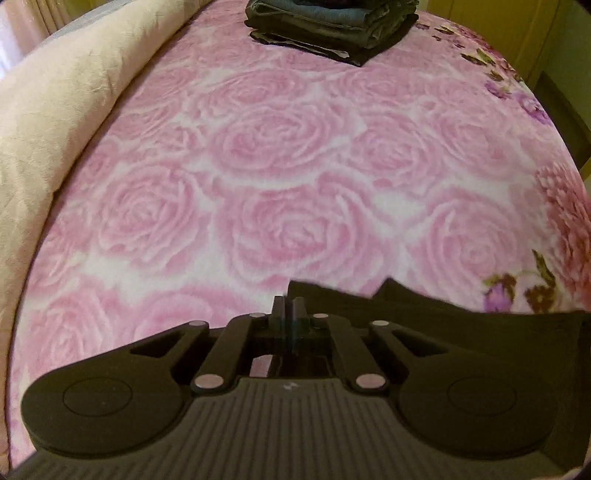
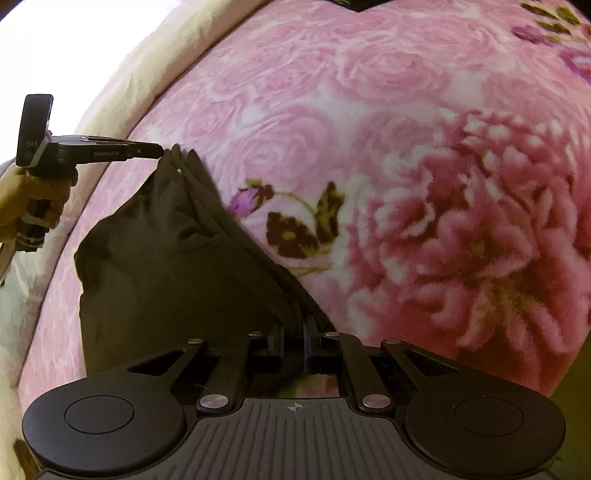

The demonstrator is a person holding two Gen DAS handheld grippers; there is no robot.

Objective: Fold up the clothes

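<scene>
Both tongs are clamped on the black cloth [image 2: 177, 258]: left tongs [image 2: 164, 151] pinch one end, right tongs [image 2: 294, 332] the other, holding it just above the bed [image 2: 406, 147].

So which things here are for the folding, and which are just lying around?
For the folding:
- black garment, held up between both grippers
- left gripper, shut on its far corner
- right gripper, shut on its near edge
- stack of folded clothes

Just lying around:
- pink rose blanket
- cream quilt
</scene>
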